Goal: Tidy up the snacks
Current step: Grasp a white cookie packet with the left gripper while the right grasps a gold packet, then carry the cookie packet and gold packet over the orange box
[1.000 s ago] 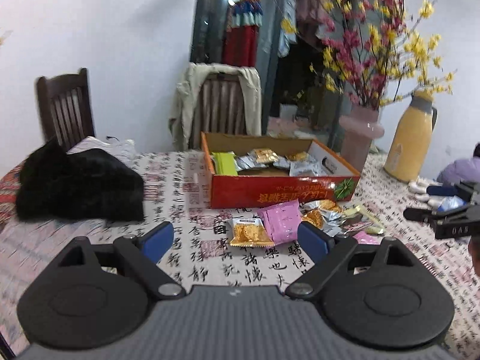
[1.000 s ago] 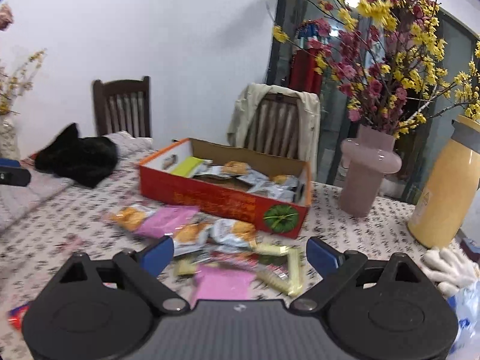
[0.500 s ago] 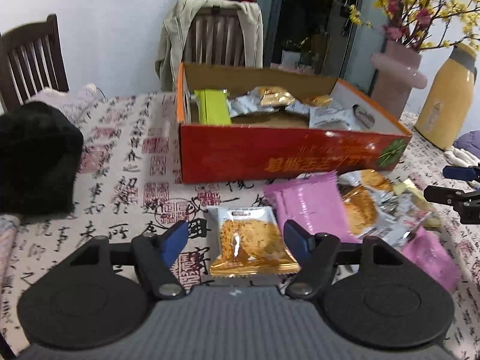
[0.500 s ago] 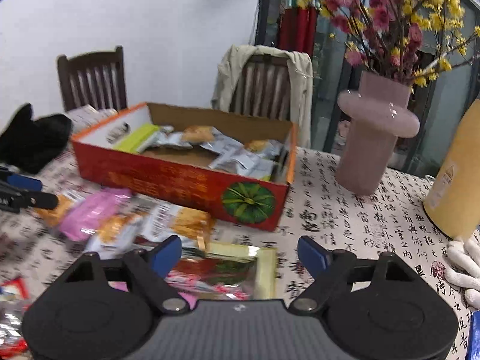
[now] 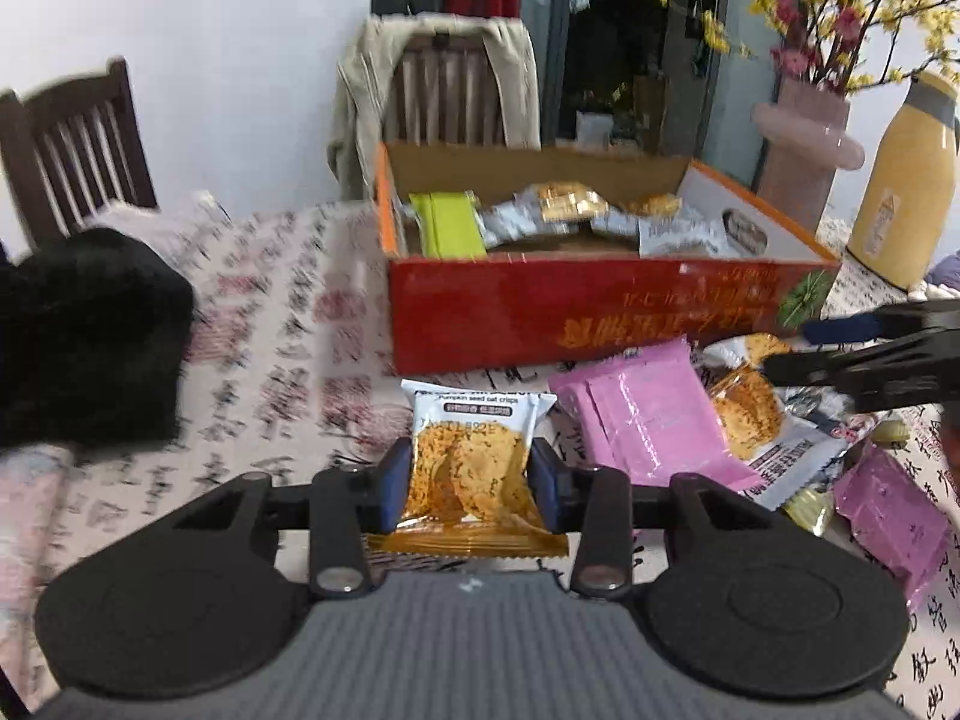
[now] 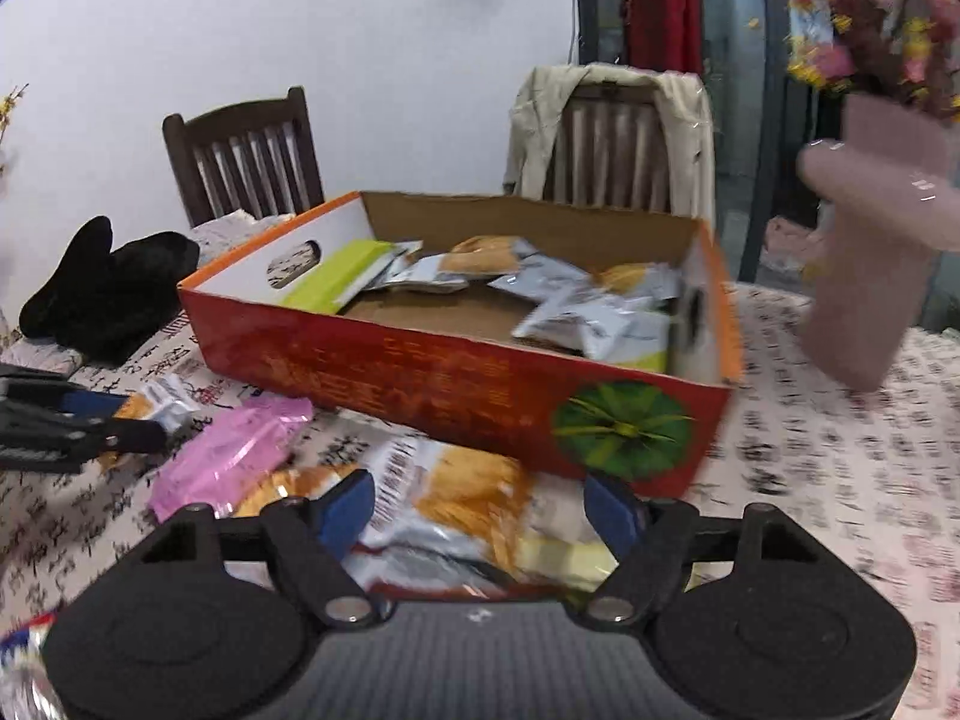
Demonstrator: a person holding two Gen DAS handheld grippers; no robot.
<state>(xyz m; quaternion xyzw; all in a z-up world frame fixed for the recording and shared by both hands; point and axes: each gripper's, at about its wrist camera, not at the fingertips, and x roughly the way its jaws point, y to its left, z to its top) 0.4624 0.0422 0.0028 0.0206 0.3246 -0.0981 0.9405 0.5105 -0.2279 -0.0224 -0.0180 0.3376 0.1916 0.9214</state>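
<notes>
A red cardboard box [image 5: 600,312] [image 6: 450,384] stands open on the table and holds several snack packets. In front of it lie loose packets, among them a pink one [image 5: 648,420] [image 6: 234,450]. My left gripper [image 5: 470,480] is closing on a pumpkin seed oat crisp packet [image 5: 474,456]; both blue pads touch its sides and pinch it in at the middle. My right gripper [image 6: 478,507] hangs low over the pile beside the box's front corner. Its jaws are closing, with an orange and white packet [image 6: 462,504] between the pads, which stand apart from it.
A pink vase [image 5: 804,162] [image 6: 870,276] with blossom branches and a yellow thermos [image 5: 900,192] stand right of the box. A black garment [image 5: 78,330] [image 6: 108,288] lies at the left. Two wooden chairs stand behind the table, one draped with a beige jacket [image 5: 444,90].
Both grippers came forward and down toward the loose snacks. The left jaws narrowed from wide open onto the oat crisp packet. The right jaws narrowed a little over the pile.
</notes>
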